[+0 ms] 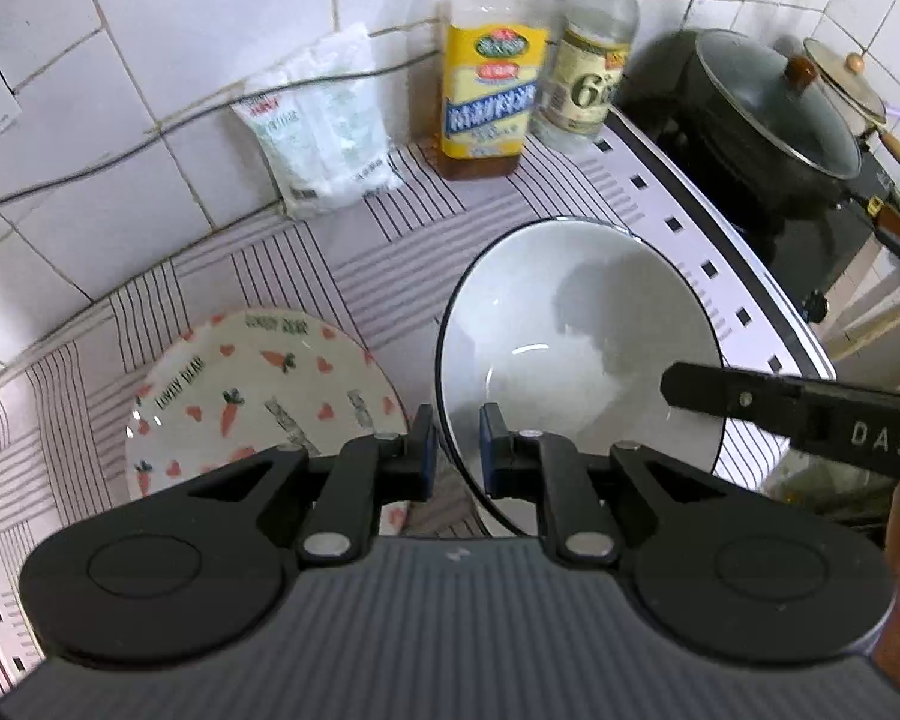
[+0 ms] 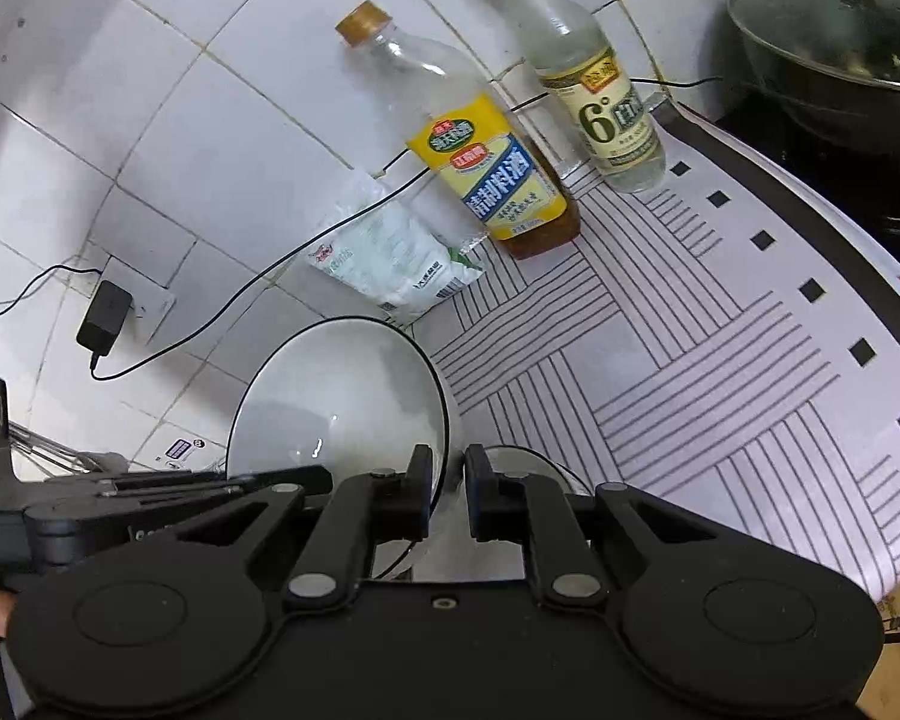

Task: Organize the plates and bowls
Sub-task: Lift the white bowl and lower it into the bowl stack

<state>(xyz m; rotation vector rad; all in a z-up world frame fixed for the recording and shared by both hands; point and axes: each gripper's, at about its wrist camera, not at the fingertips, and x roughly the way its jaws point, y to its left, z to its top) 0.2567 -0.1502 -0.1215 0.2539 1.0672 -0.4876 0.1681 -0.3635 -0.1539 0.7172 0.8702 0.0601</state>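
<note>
The white bowl with a black rim [image 1: 570,330] is tilted up off the striped mat [image 1: 330,264], its near rim pinched between the jaws of the left gripper [image 1: 456,444]. The right gripper [image 2: 448,492] pinches the same bowl's rim from the other side. Beside it, toward the mat's left edge, lies a carrot-and-heart plate [image 1: 258,390]. At the mat's back edge, against the tiled wall, stand a yellow-labelled bottle [image 1: 489,96], a clear bottle [image 1: 594,78] and a white bag [image 1: 324,126]; a lidded wok [image 1: 768,120] sits past the right edge.

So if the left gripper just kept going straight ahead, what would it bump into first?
Probably the white bowl: its near rim already sits between the left gripper fingers. Depth is unclear.
</note>
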